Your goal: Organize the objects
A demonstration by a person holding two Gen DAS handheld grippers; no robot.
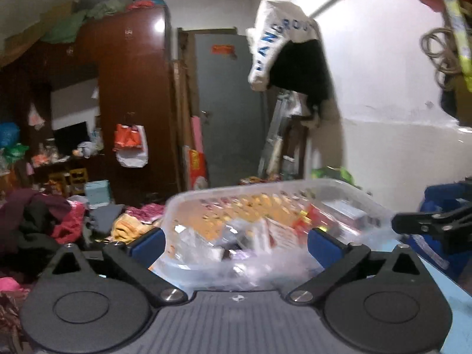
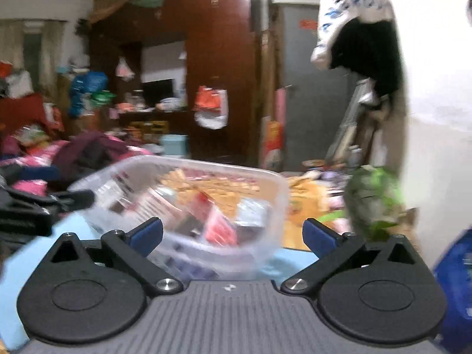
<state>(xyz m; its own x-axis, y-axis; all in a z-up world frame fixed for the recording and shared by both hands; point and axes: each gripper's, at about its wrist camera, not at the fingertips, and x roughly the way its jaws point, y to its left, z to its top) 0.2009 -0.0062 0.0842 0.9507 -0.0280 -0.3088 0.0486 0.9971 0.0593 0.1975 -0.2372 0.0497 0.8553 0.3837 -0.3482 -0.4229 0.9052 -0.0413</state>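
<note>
Holding both tools wide open, I frame a clear plastic tub [image 1: 265,224] between the blue pads of my left gripper [image 1: 234,244] and of my right gripper [image 2: 233,237]; neither set of pads presses on it. The tub sits on a pale blue tabletop [image 2: 35,253], already packed with bright packets and cartons, so that part looks done. Beyond it, clothes [image 1: 44,221] lie heaped, with bags and boxes before a dark wooden wardrobe [image 1: 129,88]: plenty appears left to sort.

Your light-blue desk [image 2: 35,268] carries one clear tub [image 2: 183,203] (packets inside, blurred), resting directly on its top.
</note>
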